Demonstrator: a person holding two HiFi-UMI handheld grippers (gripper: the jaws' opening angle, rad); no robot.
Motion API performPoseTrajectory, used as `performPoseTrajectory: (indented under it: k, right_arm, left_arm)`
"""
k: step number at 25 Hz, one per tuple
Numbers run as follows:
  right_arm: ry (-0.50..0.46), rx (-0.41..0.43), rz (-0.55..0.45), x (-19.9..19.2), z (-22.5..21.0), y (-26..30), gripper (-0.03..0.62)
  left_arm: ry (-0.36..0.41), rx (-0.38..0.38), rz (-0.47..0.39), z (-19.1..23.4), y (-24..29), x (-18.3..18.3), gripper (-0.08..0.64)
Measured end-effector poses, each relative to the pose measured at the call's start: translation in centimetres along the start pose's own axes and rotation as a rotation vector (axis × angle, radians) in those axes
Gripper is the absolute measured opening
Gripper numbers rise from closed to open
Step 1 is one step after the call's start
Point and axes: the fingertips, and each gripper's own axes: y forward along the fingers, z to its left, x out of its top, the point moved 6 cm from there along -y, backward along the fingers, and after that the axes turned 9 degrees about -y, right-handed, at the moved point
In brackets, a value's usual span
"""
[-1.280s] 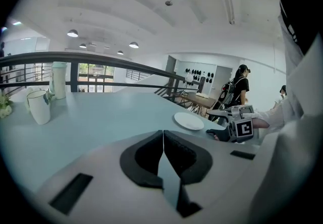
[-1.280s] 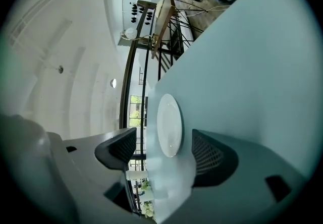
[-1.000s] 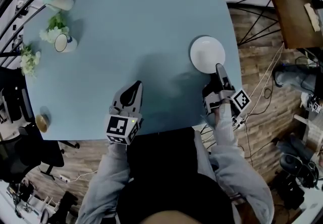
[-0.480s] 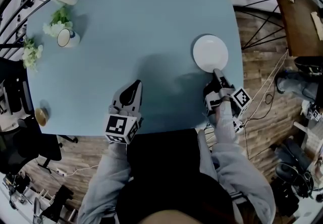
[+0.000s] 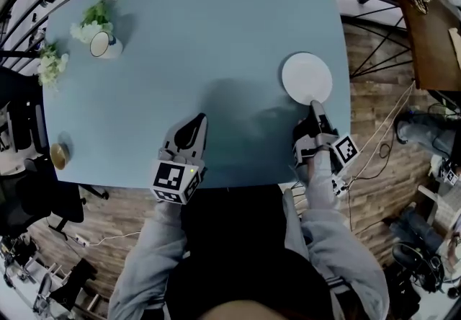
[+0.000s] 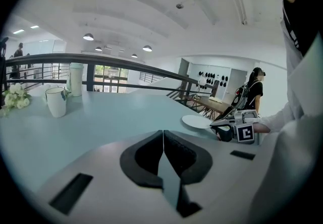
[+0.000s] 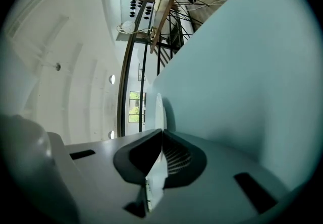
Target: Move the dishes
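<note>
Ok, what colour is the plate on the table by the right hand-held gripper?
Plain white plate, no pattern visible. The head view shows it best.

The tabletop [image 5: 216, 30] is a pale blue sheet, smooth and matt, with only soft shadows on it. The plate [image 5: 307, 75] is white and smooth, with a faint shine like glazed ceramic. Far across the tabletop from the plate, the mug [image 5: 101, 45] also looks glazed and white, with a dark rim. The right claw [image 5: 315, 104], at the near edge of the plate, and the left claw [image 5: 199, 119], well apart from the plate, have shells of grey matt plastic with black inner pads [image 7: 176, 158]; those of the right claw show fine ribs. The sleeves [image 5: 328, 232] are soft grey cloth. The floor [image 5: 382, 131] beside the plate is brown wood planks.
</note>
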Motion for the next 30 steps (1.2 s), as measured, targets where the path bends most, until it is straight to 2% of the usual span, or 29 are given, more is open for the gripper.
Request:
performPoseTrajectory:
  k: [4,10,14,17,22,30]
  right_arm:
    - [-0.064,0.039,-0.009,0.1,0.8,-0.6,0.015]
    - [-0.077,0.090,-0.006,-1.0,2.2,-1.9,0.015]
    - [-0.102,0.111,0.040,-2.8,3.7,-1.9,0.017]
    - [-0.096,0.124,0.082,-5.8,4.7,-1.1,0.017]
    - [-0.139,0.135,0.175,-13.4,6.3,0.6,0.017]
    - [-0.208,0.181,0.347,-19.5,9.1,3.4,0.017]
  left_arm:
    - [0.005,0.001,-0.017,0.0,-0.7,0.0,0.017]
    - [0.006,0.001,-0.051,0.2,-2.4,-0.2,0.017]
    - [0.009,0.013,-0.078,1.0,-4.1,0.4,0.017]
    - [0.014,0.035,-0.079,2.9,-6.2,0.4,0.017]
    - [0.015,0.127,-0.096,9.0,-11.6,0.0,0.017]
    - [-0.055,0.304,-0.179,12.6,-17.6,0.3,0.017]
